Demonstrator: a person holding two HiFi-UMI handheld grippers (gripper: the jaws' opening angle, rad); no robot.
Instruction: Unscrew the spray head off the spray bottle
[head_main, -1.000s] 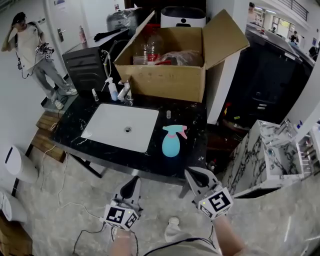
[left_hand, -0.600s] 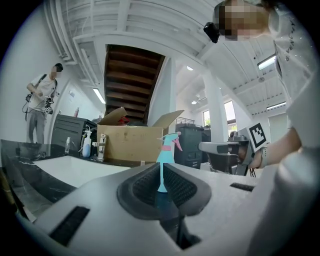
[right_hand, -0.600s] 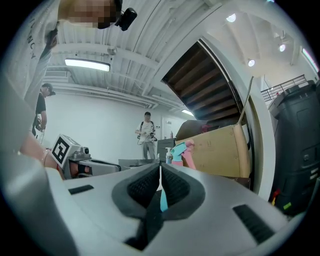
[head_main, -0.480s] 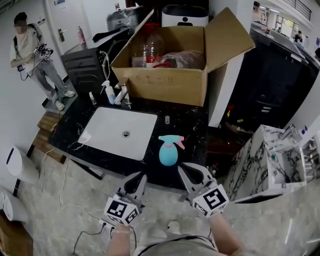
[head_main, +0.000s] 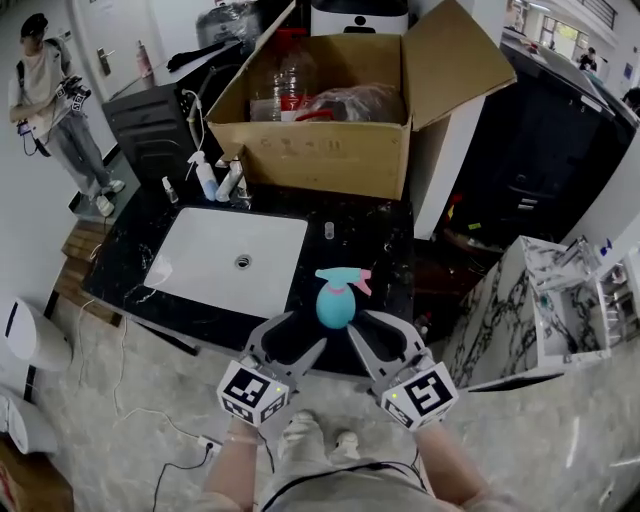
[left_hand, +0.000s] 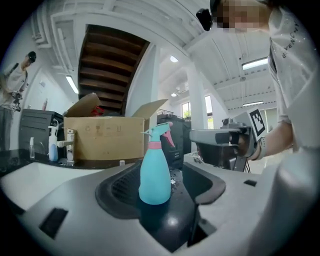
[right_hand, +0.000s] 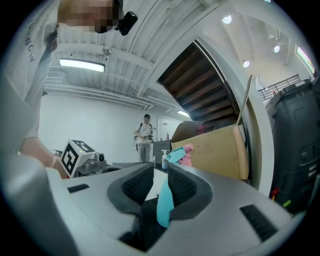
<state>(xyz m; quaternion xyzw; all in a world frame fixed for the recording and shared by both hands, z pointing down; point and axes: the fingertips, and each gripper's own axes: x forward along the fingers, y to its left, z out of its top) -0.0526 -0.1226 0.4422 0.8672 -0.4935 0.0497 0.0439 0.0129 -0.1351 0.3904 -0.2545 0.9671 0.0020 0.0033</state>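
Left gripper (head_main: 297, 336) fingers, just opened wide, frame the untouched teal plastic spray bottle (head_main: 335, 304) ahead, presumably to brace it; right gripper (head_main: 378, 334) fingers, just opened narrowly, face its pink-triggered spray head (head_main: 345, 276)

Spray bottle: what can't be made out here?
- Right gripper view: one jaw of the right gripper, whose jaws have just been opening, hides most of the spray bottle. Whether it stands between the jaws or just beyond them is unclear.
- Head view: the collar under the spray head is too small to read.
- All views: fill level, because the bottle is opaque.
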